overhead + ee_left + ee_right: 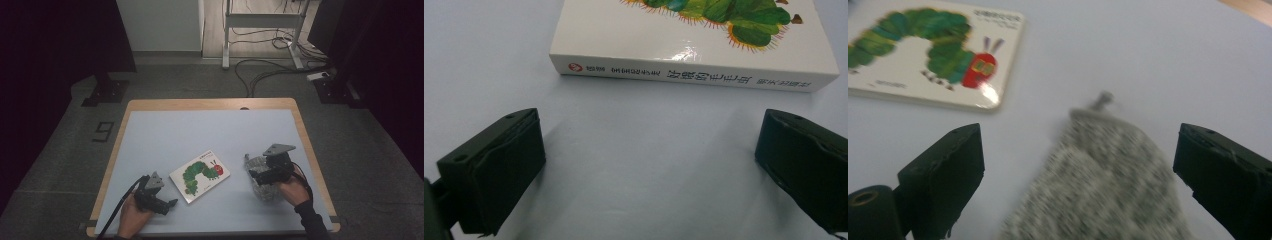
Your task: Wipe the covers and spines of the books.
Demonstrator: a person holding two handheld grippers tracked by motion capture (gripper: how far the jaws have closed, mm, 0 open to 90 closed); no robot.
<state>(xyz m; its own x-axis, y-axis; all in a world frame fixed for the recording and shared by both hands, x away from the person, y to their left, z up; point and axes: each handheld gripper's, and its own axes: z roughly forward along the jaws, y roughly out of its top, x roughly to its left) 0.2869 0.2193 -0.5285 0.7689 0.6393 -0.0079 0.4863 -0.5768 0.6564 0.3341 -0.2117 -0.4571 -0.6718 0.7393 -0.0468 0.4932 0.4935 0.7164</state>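
Note:
A white picture book [200, 176] with a green caterpillar on its cover lies flat near the table's front middle. Its spine [694, 76] faces my left gripper [649, 165], which stands open a short way in front of it with nothing between its fingers. That left gripper [167, 204] sits at the book's near left corner in the high view. A grey knitted cloth [264, 180] lies to the right of the book. My right gripper [257, 175] hovers over it, open, and the cloth [1108, 180] lies between the spread jaws. The book's cover [933, 55] shows beyond, at upper left.
The light blue mat [200, 135] covers a wooden table [210, 103]; its far half is bare. Past the table, cables [265, 70] trail on the grey floor by a white frame [262, 22] and black stands [102, 90].

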